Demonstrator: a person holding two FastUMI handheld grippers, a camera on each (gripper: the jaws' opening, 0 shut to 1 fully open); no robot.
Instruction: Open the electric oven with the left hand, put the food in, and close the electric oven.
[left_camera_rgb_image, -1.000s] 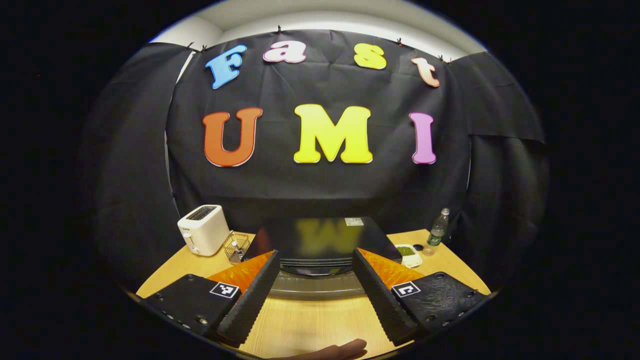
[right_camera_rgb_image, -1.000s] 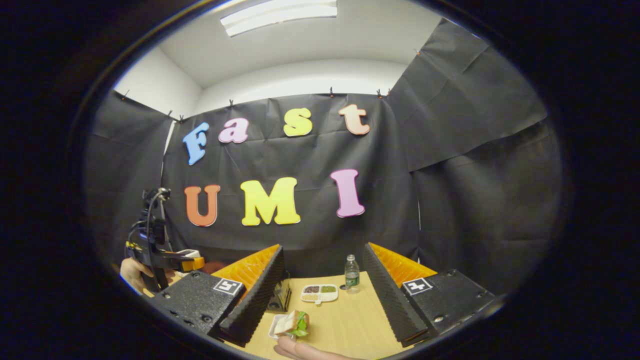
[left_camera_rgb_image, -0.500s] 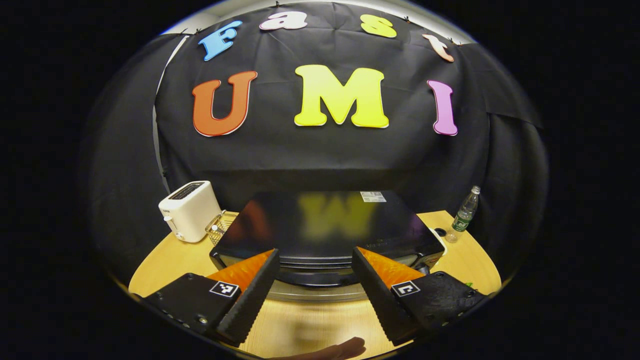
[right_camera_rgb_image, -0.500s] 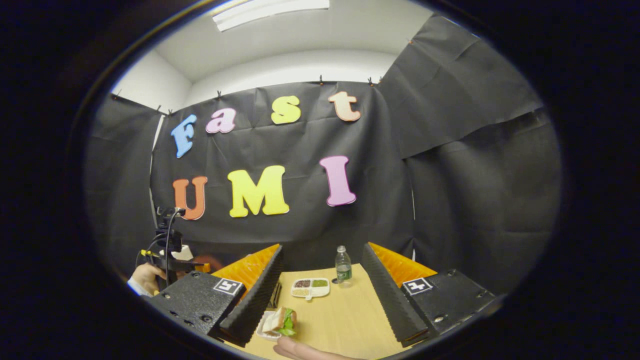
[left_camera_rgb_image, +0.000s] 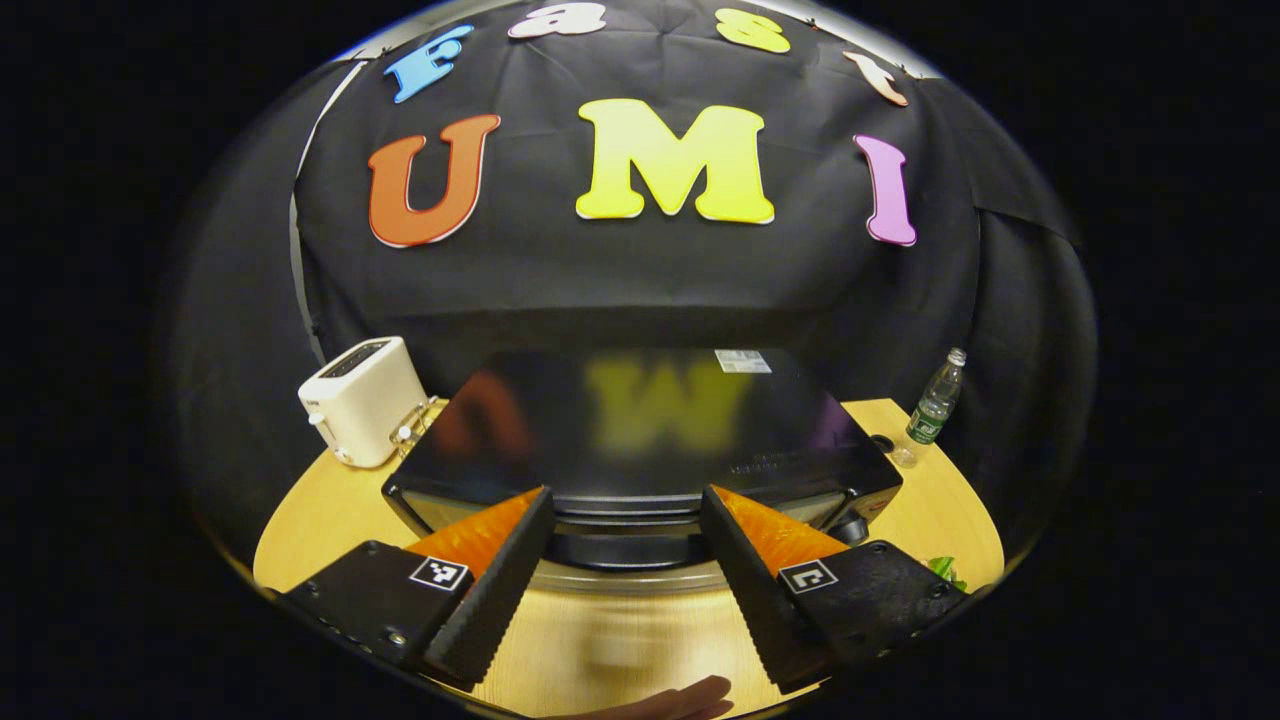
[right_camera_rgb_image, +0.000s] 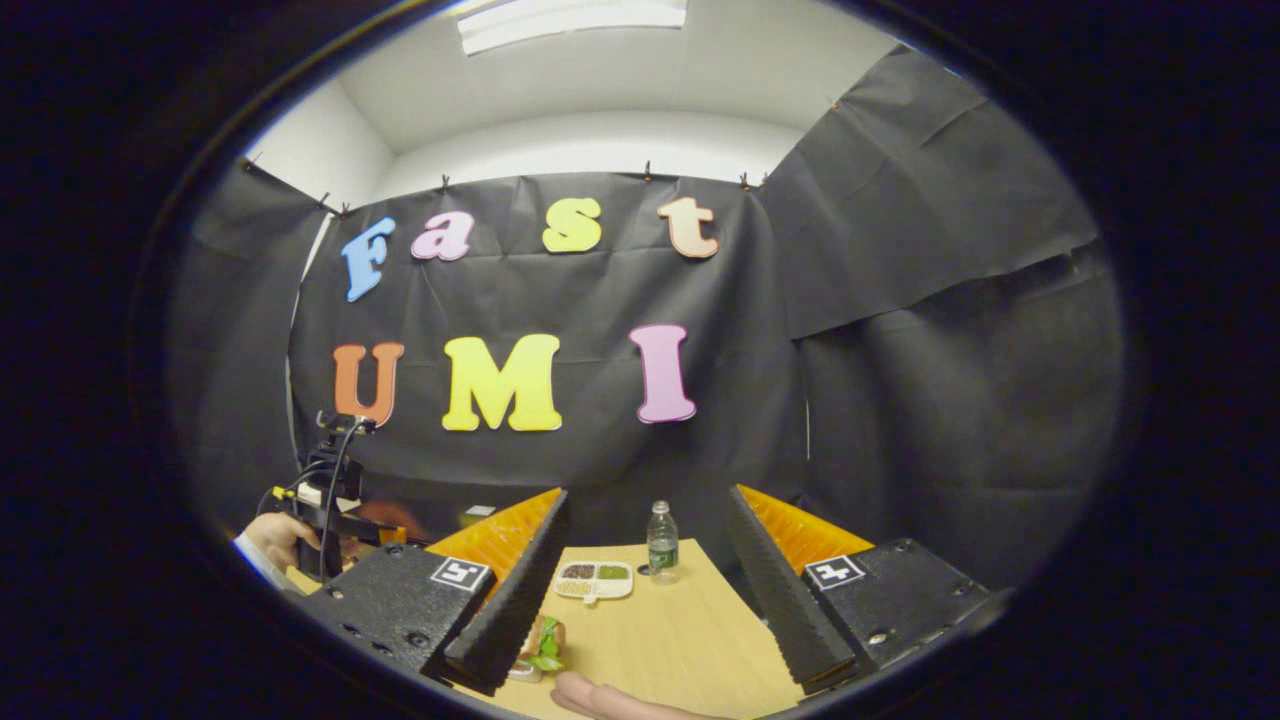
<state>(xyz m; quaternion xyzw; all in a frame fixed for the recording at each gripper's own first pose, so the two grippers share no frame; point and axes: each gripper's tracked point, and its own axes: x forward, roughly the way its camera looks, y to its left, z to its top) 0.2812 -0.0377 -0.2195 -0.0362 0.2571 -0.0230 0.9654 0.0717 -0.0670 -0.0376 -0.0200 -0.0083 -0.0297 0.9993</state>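
In the left gripper view the left gripper (left_camera_rgb_image: 620, 560) has its jaws set wide apart with nothing between them, and the electric oven (left_camera_rgb_image: 640, 430) lies straight ahead, just beyond the tips and a little below them. Between the tips shows the top front edge of the oven, where a pale rounded bar runs crosswise, most likely the door handle (left_camera_rgb_image: 630, 577). Its long axis lies side to side, across the gap of the jaws, so to my eye the coming move needs the jaws to go down and forward to take that bar squarely. The oven's door looks shut.

In the right gripper view the right gripper (right_camera_rgb_image: 645, 590) also hangs with jaws apart and empty above the table (right_camera_rgb_image: 660, 640). The food, a sandwich (right_camera_rgb_image: 545, 643) on a small plate, sits low by its left finger, partly hidden behind it. The left gripper is plainly the nearer to the oven; the right is nearer the sandwich.

Farther off stand a white toaster (left_camera_rgb_image: 358, 400), a divided dish (right_camera_rgb_image: 593, 579) and a bottle (right_camera_rgb_image: 661, 541).
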